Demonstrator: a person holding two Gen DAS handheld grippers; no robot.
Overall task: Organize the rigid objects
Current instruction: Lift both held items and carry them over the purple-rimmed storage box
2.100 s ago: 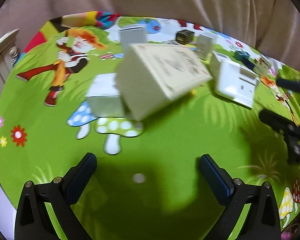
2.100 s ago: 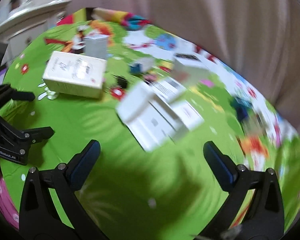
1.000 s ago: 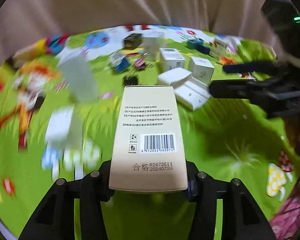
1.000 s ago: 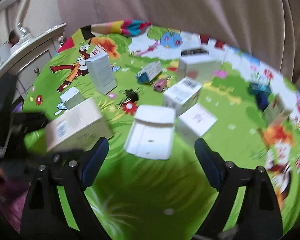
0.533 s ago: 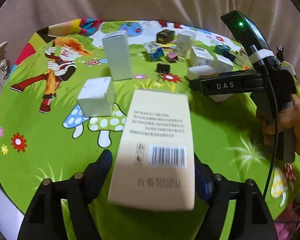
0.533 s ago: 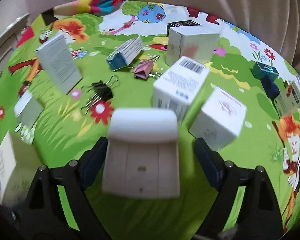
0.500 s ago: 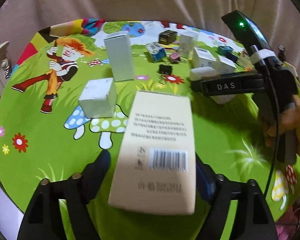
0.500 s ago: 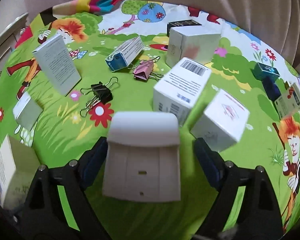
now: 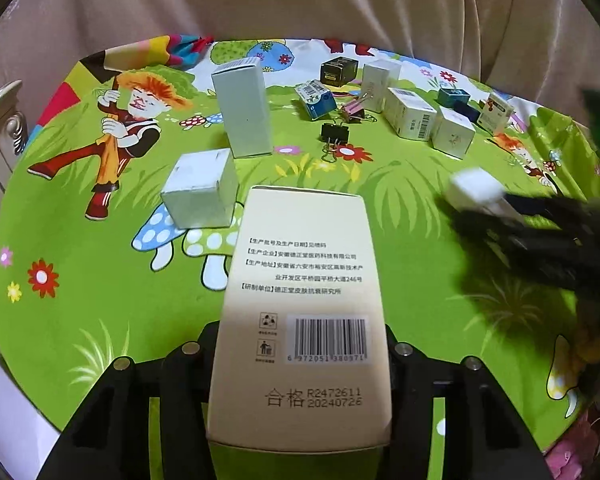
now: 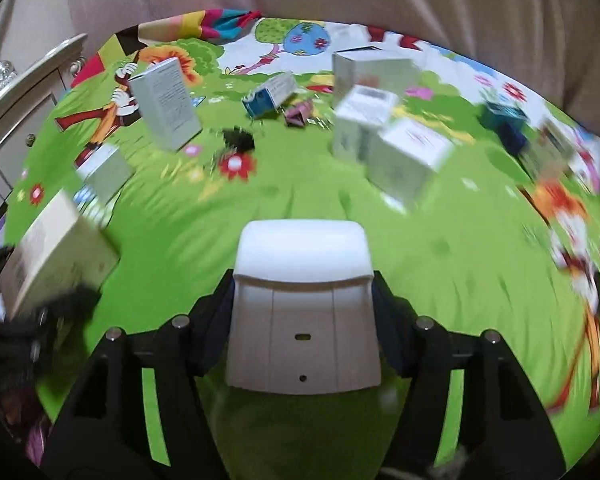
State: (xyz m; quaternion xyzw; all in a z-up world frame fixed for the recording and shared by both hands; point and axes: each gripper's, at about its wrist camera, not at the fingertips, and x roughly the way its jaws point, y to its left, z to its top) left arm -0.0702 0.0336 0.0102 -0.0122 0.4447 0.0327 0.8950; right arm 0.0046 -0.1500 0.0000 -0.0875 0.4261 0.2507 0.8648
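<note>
My left gripper [image 9: 300,344] is shut on a beige carton [image 9: 300,312] with a barcode and holds it above the green cartoon mat [image 9: 100,320]. My right gripper [image 10: 302,304] is shut on a white plastic box [image 10: 302,308], lifted over the mat. That white box also shows blurred at the right of the left wrist view [image 9: 474,188]. The beige carton shows blurred at the left of the right wrist view [image 10: 52,256].
A tall white box [image 9: 242,108] stands behind a small white cube box [image 9: 198,194]. Black [image 9: 334,132] and pink [image 9: 352,110] binder clips, a blue carton [image 9: 316,100], a black box [image 9: 338,70] and several white boxes [image 9: 410,118] lie at the back. A cabinet [image 10: 20,92] stands left.
My right gripper has closed on the white box, lifted it and drawn back toward the near right. My left gripper has tightened on the beige carton and squared it up.
</note>
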